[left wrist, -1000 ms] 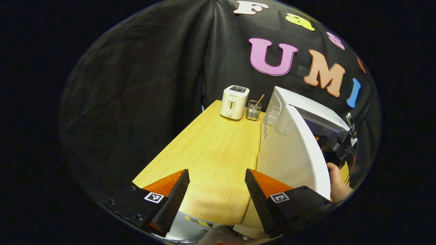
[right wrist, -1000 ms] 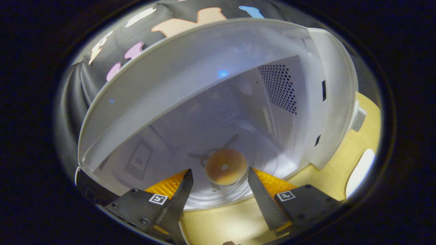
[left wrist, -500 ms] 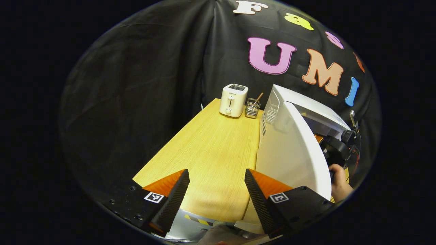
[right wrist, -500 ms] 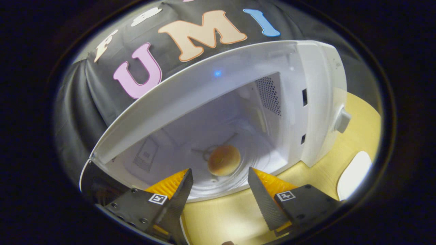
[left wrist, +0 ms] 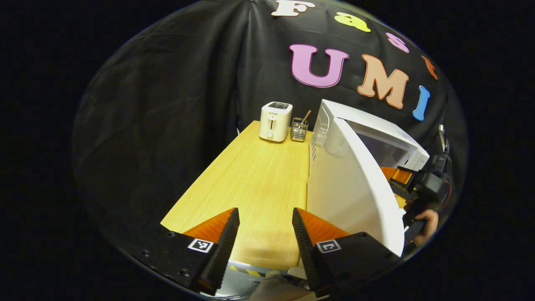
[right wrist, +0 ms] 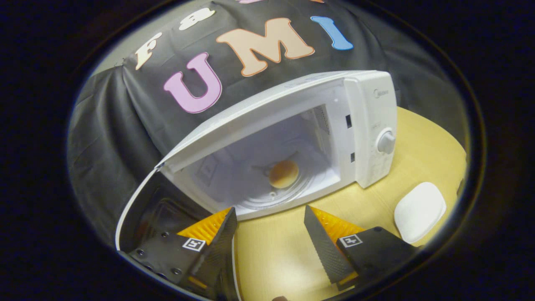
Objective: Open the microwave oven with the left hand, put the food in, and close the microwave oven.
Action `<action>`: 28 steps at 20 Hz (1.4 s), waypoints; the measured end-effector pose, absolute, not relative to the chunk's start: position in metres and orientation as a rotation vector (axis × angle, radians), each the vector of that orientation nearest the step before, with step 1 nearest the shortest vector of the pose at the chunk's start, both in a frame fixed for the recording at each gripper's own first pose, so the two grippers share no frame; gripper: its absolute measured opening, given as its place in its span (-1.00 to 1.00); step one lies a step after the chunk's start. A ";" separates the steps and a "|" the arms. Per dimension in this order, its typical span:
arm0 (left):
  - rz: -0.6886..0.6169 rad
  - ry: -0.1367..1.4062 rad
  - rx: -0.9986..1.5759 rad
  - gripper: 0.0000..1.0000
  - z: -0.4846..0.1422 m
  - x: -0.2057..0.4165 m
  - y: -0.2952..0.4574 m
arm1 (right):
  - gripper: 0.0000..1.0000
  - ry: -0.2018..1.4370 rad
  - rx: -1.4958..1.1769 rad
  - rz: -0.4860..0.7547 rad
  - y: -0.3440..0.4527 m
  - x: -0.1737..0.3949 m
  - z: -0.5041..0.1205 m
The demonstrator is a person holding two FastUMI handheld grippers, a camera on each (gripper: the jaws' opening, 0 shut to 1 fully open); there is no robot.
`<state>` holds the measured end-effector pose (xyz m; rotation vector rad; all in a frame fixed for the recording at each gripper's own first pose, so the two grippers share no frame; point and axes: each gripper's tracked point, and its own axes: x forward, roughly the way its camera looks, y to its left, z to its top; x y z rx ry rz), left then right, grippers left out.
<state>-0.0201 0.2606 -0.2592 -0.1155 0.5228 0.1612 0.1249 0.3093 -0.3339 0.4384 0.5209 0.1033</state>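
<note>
The white microwave (right wrist: pixel 368 125) stands on the wooden table with its door (right wrist: pixel 138 217) swung wide to the left. A round golden bun (right wrist: pixel 283 174) lies on the glass turntable inside. My right gripper (right wrist: pixel 269 234) is open with nothing held, out in front of the cavity over the table. In the left gripper view the door's white outer face (left wrist: pixel 351 188) rises to the right of my open, empty left gripper (left wrist: pixel 264 234), which hangs over the table's near edge. Beyond the door edge the right gripper (left wrist: pixel 411 182) and the hand holding it appear.
A white toaster (left wrist: pixel 274 121) and a wire utensil holder (left wrist: pixel 299 128) stand at the far end of the table (left wrist: pixel 259 184). A white oval dish (right wrist: pixel 419 211) lies on the table right of the microwave, below its control knob (right wrist: pixel 386 142).
My right gripper has drawn back out of the microwave, leaving the bun on the turntable. My left gripper has closed its fingers slightly and shifted a little; the door stays open.
</note>
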 end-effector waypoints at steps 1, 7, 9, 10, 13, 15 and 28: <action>0.156 0.524 -0.098 0.51 -0.260 -0.020 0.260 | 0.98 0.525 0.434 0.105 0.304 0.115 -0.330; 0.078 0.522 -0.050 -0.30 -0.257 -0.017 0.243 | 0.99 0.497 0.333 0.085 0.264 0.079 -0.302; 0.077 0.527 -0.034 -0.74 -0.259 -0.019 0.243 | 0.99 0.479 0.305 0.075 0.251 0.069 -0.291; 0.082 0.532 -0.030 -0.98 -0.262 -0.020 0.244 | 0.99 0.467 0.291 0.065 0.243 0.065 -0.286; 0.048 0.558 -0.044 -0.99 -0.267 -0.025 0.232 | 0.99 0.451 0.280 0.030 0.222 0.053 -0.278; 0.035 0.561 -0.039 -0.99 -0.268 -0.026 0.226 | 0.99 0.452 0.290 0.009 0.212 0.042 -0.277; -0.006 0.551 -0.012 -0.99 -0.260 -0.013 0.158 | 0.99 0.460 0.281 -0.043 0.120 0.004 -0.270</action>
